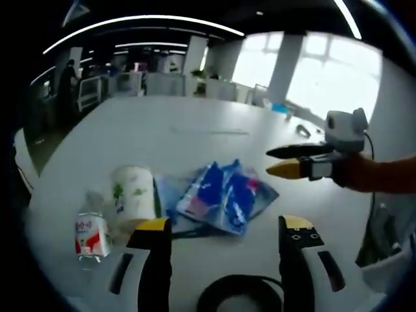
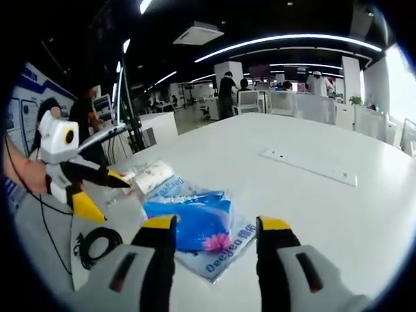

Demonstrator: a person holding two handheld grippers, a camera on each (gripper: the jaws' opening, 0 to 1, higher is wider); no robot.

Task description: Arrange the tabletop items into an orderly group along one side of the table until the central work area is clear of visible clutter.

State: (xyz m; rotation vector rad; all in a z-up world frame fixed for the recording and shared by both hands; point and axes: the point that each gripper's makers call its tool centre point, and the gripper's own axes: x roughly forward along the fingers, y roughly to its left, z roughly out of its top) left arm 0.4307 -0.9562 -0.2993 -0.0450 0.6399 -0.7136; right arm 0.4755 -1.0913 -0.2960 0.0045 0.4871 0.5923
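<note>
On the white table (image 1: 195, 123) lie blue plastic packets (image 1: 224, 195), overlapping one another. Left of them is a white cup with a green print (image 1: 133, 195), lying on its side, and a small clear bottle with a red label (image 1: 91, 237). My left gripper (image 1: 224, 227) is open just short of the packets, holding nothing. My right gripper (image 1: 289, 161) comes in from the right, jaws apart, above the table beside the packets. In the right gripper view, the open right gripper (image 2: 216, 224) hangs over the blue packets (image 2: 188, 224). The white cup (image 2: 153, 177) and the open left gripper (image 2: 101, 192) are to its left.
A black cable loop (image 1: 240, 296) lies at the near table edge, also seen as a cable (image 2: 97, 247) under the left gripper. A flat strip (image 2: 309, 167) is set into the table further off. Desks, chairs and standing people fill the office behind.
</note>
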